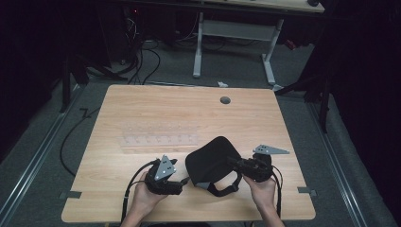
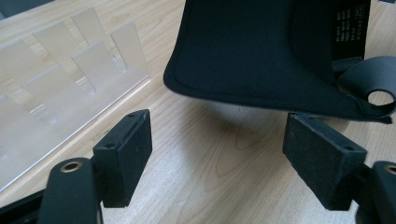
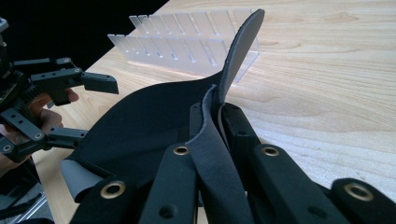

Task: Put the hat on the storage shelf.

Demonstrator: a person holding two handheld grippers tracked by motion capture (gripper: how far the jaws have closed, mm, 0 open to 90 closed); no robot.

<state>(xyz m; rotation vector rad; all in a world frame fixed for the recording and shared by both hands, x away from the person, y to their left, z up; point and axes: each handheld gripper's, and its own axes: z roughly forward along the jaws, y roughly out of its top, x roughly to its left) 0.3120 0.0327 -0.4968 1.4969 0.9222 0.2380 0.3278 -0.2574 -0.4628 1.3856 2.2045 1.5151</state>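
A black fabric pouch [image 1: 212, 158] sits toward the near edge of the wooden table [image 1: 142, 101], a little right of the middle, lifted partly off the wood. The right gripper [image 1: 235, 163], held in the person's right hand [image 1: 261, 187] near the near right corner, has its jaws clamped on the pouch's rim — in the right gripper view the two black pads are pressed together with a thin edge of the fabric [image 3: 219, 100] pinched between them, and the free flap stands up above the jaws. A looped black strap [image 1: 222, 187] hangs from the pouch's near side, and a grey lining patch shows at its lower edge. The left gripper [image 1: 183, 180], in the left hand [image 1: 144, 198], is just to the left of the pouch near the near edge; its jaws stand wide apart with nothing between them. In the left gripper view the pads [image 2: 123, 156] frame bare wood, and the pouch's stitched edge [image 2: 261, 56] hovers just beyond them, casting a shadow on the table — apart from the pads, not touching. A clear plastic slotted rack [image 1: 158, 137] lies behind the grippers, left of the table's middle, and a round grey grommet [image 1: 225, 100] sits near the far edge.
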